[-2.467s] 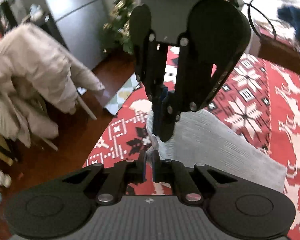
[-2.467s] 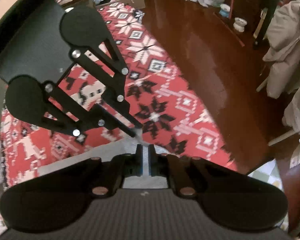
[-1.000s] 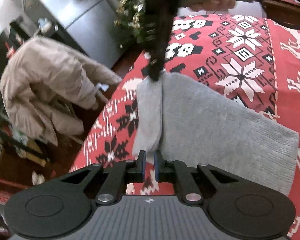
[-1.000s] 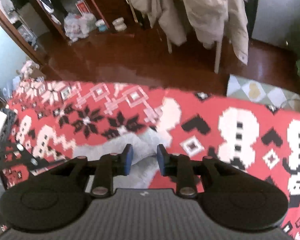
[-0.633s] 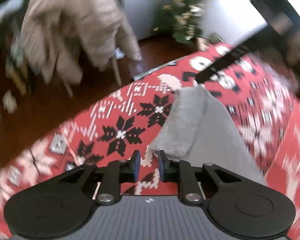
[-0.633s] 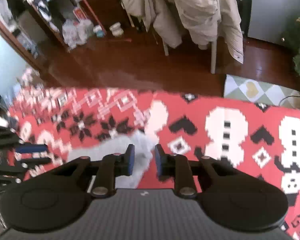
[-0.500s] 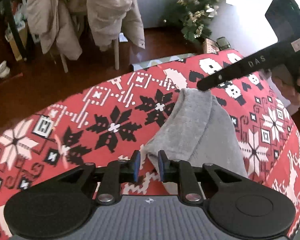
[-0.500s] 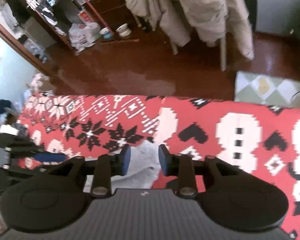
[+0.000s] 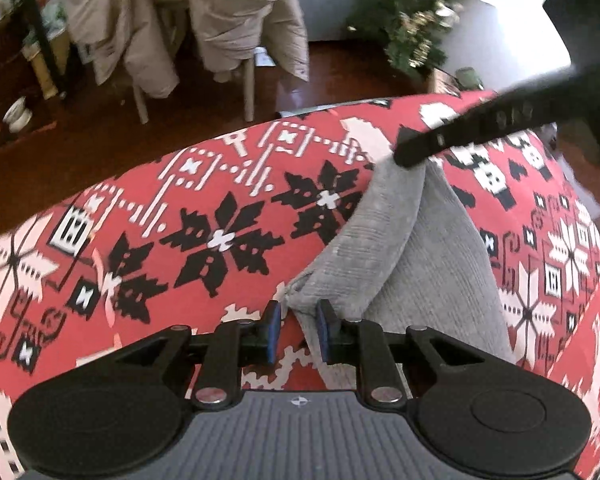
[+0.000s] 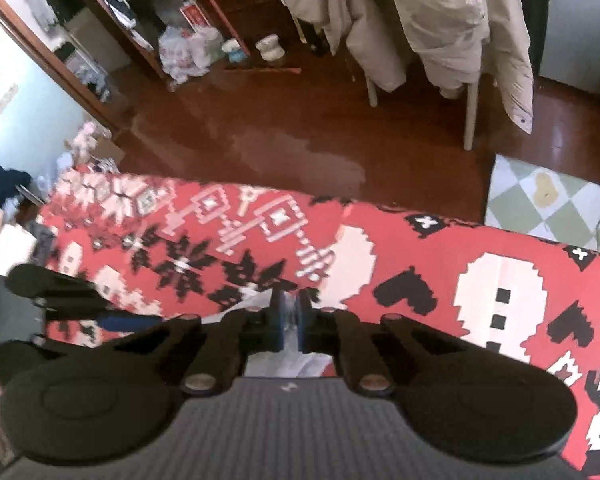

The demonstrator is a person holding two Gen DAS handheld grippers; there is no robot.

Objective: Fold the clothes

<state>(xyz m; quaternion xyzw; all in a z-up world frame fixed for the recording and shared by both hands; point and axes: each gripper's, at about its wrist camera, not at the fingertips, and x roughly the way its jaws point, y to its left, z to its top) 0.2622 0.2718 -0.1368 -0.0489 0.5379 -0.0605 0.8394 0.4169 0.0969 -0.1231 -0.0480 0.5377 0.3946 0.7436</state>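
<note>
A grey knitted garment lies folded on a red, white and black patterned tablecloth. My left gripper is open, and the garment's near corner sits loose between its blue pads. The right gripper reaches in from the upper right and pinches the far corner, which rises in a ridge toward it. In the right wrist view the right gripper is shut, with grey garment showing just behind its fingers. The left gripper appears at the left edge over the tablecloth.
The table's far edge drops to a dark wooden floor. A chair draped with beige coats stands beyond it, with a small decorated tree to its right. Cluttered shelves and a checked mat are on the floor side.
The right gripper's fingers have closed on the garment's far corner. The left gripper, shut a second ago, has opened and stays at the near corner.
</note>
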